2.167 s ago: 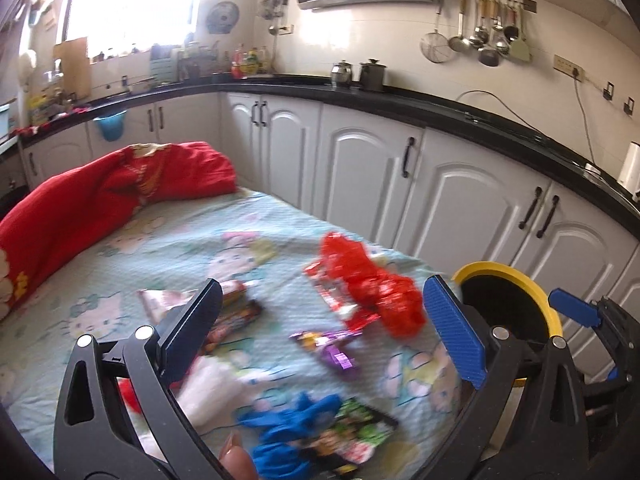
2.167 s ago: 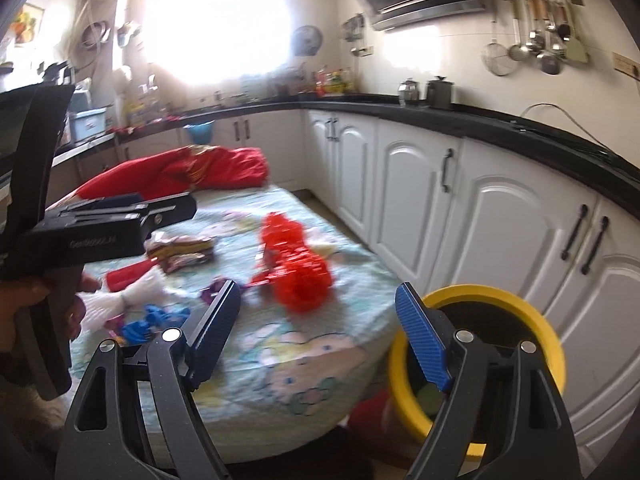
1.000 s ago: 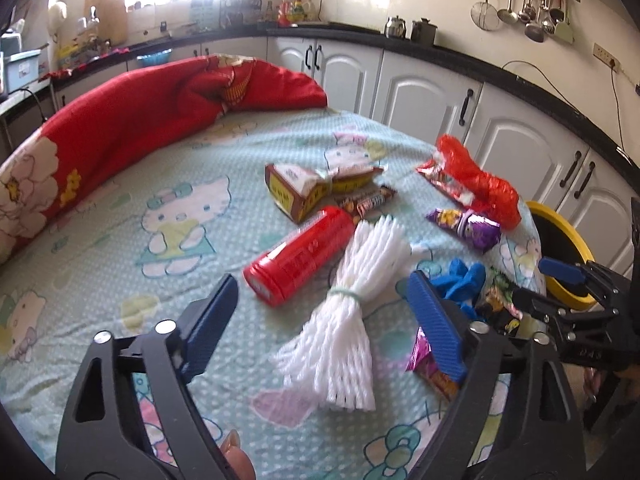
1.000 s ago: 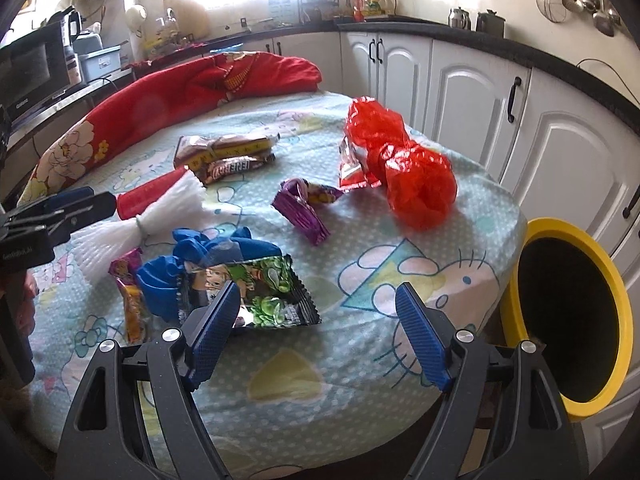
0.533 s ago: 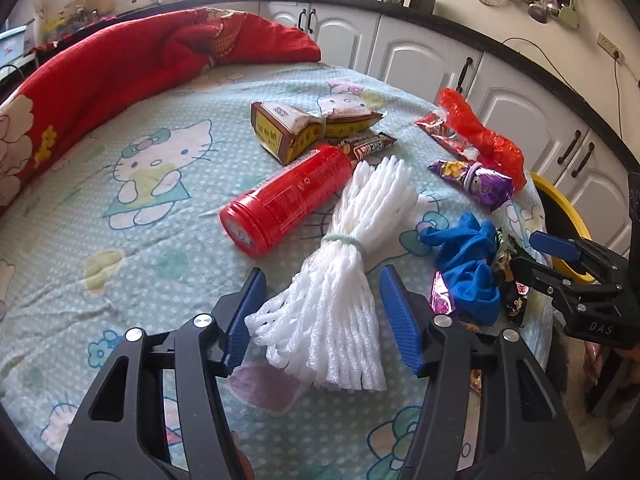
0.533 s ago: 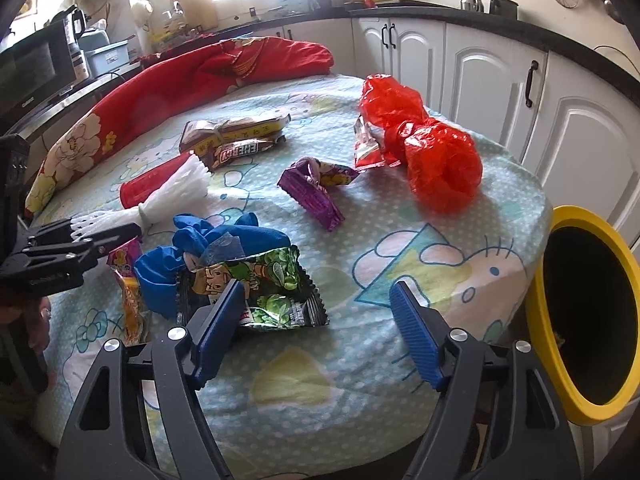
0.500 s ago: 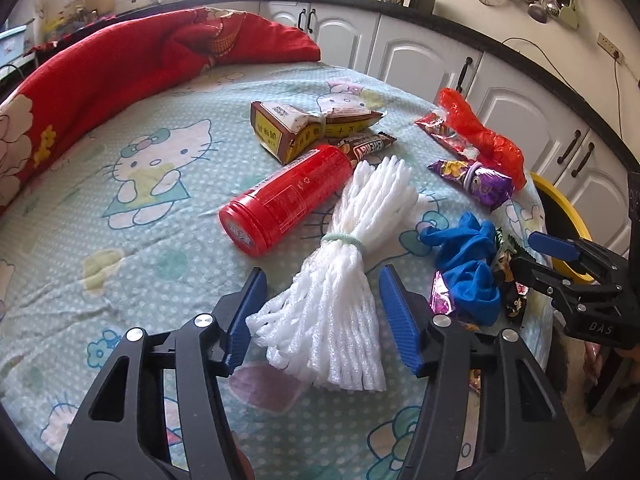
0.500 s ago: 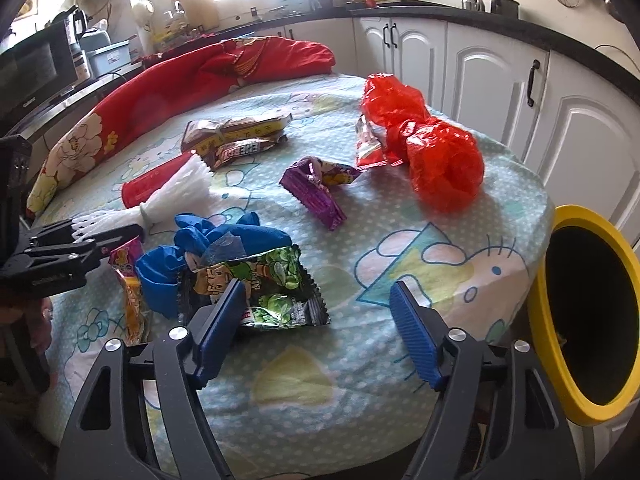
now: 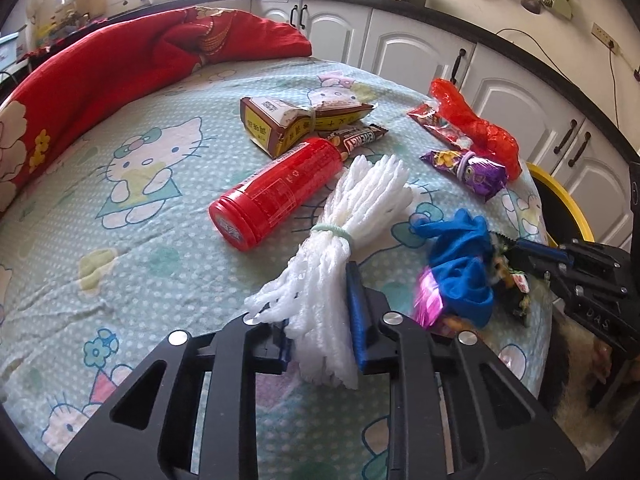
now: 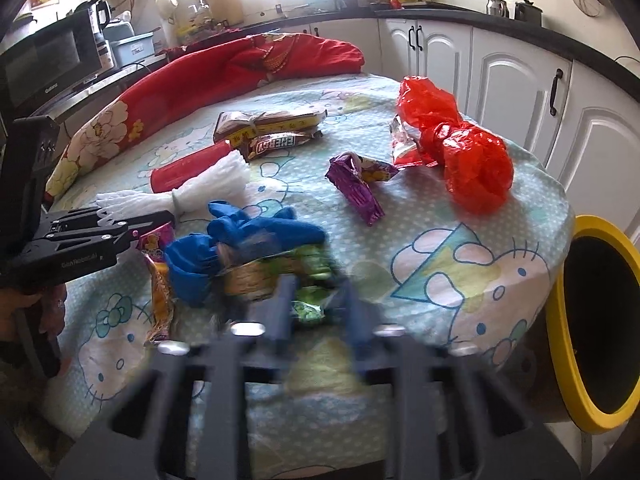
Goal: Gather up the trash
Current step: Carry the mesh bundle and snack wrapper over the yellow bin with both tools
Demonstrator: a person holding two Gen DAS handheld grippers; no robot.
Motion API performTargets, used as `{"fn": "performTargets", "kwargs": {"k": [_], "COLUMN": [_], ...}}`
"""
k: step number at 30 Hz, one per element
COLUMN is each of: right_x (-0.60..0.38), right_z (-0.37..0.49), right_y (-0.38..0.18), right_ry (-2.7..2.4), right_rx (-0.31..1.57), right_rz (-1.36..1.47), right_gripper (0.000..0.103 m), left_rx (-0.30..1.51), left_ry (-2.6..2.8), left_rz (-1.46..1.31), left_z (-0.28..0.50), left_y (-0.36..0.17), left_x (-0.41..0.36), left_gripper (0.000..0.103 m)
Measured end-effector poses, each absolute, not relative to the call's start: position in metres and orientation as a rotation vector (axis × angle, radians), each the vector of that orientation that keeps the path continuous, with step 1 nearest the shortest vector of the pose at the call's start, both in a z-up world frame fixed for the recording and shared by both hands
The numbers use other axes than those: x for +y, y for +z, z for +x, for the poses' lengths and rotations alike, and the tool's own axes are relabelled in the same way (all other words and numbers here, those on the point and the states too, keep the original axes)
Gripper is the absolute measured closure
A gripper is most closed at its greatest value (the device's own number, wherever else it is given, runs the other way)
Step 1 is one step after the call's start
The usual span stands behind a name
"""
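Note:
Trash lies scattered on a Hello Kitty tablecloth. My left gripper is shut on the near end of a white foam net bundle, which also shows in the right wrist view. My right gripper is blurred and closed around the edge of a green snack wrapper; it also shows in the left wrist view. A blue glove lies beside the wrapper. A yellow-rimmed bin stands off the table's right edge.
On the table are a red cylinder can, a tied brown box pack, an energy bar, a purple wrapper, a red plastic bag and an orange-pink wrapper. A red quilt lies along the far side.
Both grippers have closed: the left around the white foam net, the right around the green wrapper. The right gripper is in motion and blurred.

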State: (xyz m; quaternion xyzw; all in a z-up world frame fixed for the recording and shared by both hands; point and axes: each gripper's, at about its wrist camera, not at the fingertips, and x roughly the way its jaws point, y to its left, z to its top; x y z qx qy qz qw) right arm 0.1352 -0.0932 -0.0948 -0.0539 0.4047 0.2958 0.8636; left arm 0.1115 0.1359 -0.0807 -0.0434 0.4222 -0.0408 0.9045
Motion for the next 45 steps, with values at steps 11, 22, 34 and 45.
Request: {"fn": "performTargets", "kwargs": {"k": [11,22,34,45], "right_x": [-0.105,-0.120,-0.148,-0.184], "right_z": [0.132,0.128,0.127,0.128], "right_y": [-0.080,-0.053,-0.024,-0.013], "right_ry": [0.607,0.583,0.536,0.464], "right_rx": [0.797,0.725,0.658,0.637], "right_rz": [-0.093,-0.083,-0.067,-0.059], "right_gripper": [0.098,0.099,0.099,0.099], "left_rx": [0.815,0.752,0.707,0.685], "left_ry": [-0.083,-0.107,-0.172,-0.246], "left_rz": [-0.091,-0.060,-0.032,0.000], "left_z": [0.102,0.103,0.116,0.130], "left_y": [-0.066,-0.038,-0.017,-0.007], "left_x": [0.134,0.114,0.073,0.029], "left_gripper": [0.091,0.091,0.091,0.091]}}
